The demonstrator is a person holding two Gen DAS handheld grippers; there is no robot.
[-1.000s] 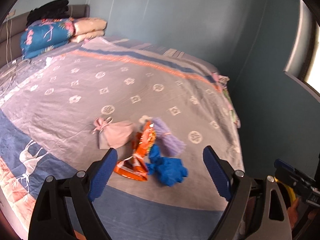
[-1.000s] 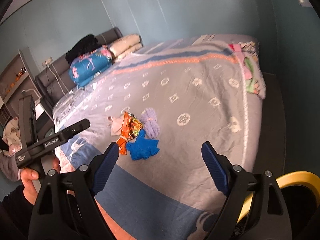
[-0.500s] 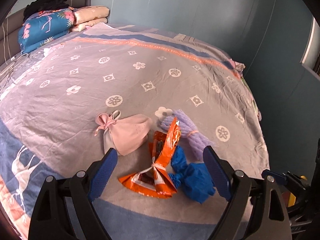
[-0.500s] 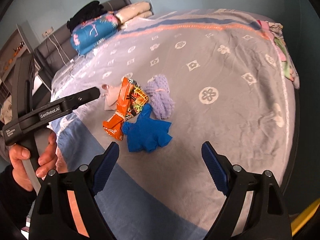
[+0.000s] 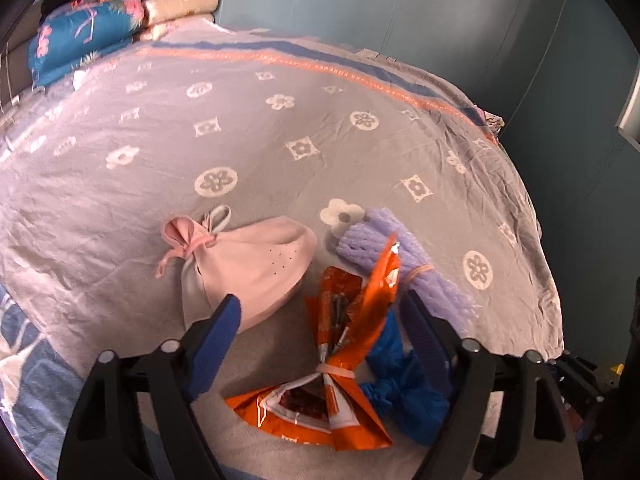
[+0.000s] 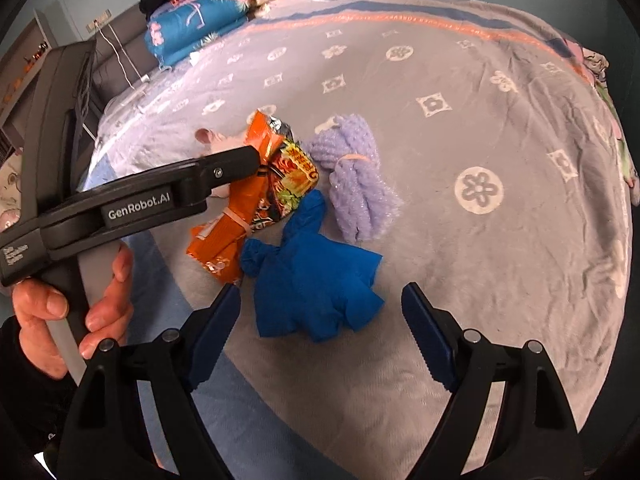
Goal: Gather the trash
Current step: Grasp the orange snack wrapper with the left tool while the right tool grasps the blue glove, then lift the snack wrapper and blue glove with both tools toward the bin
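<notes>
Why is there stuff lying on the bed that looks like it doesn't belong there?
A little heap of rubbish sits on the bedspread: an orange snack wrapper tied in the middle, a crumpled blue glove, a purple foam net and a pink pouch. The bedding around it is otherwise neat.

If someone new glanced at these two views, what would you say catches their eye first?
Most likely the bright orange snack wrapper, tied at its middle, lying on the grey flowered bedspread between the open jaws of the left gripper. Beside it lie a crumpled blue glove, framed by the open right gripper, a lilac foam net and a pink pouch.
</notes>
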